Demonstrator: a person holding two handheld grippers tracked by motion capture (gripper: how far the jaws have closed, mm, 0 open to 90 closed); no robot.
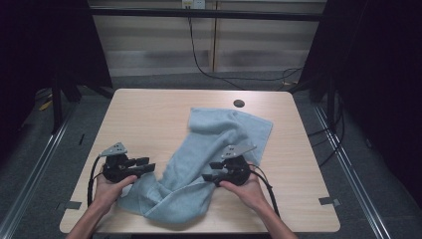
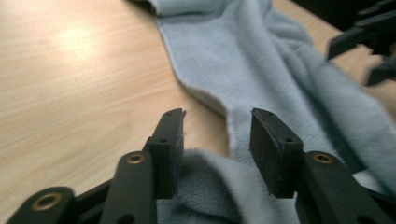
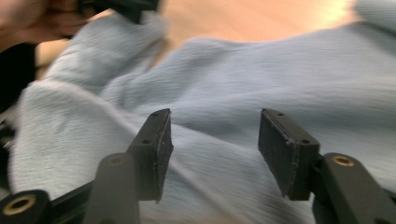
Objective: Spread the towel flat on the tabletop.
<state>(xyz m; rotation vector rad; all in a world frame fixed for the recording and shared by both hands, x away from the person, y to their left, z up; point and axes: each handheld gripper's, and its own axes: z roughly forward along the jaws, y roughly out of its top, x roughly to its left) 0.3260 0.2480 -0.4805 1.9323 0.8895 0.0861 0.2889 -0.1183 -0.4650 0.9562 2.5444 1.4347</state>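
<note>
Your right gripper view was motion-blurred, so the weave and folds of the towel [image 3: 261, 79] were hard to make out. In the left gripper view, the towel's near fold was cut off at the bottom edge. There was one light blue towel [image 1: 199, 164], lying crumpled across the middle and near edge of the one table [image 1: 149, 114]. You held two grippers. The left gripper [image 1: 142, 164] had its jaws released, spread over the towel's near corner. The right gripper [image 1: 213, 172] was likewise released above the cloth, gripping nothing.
</note>
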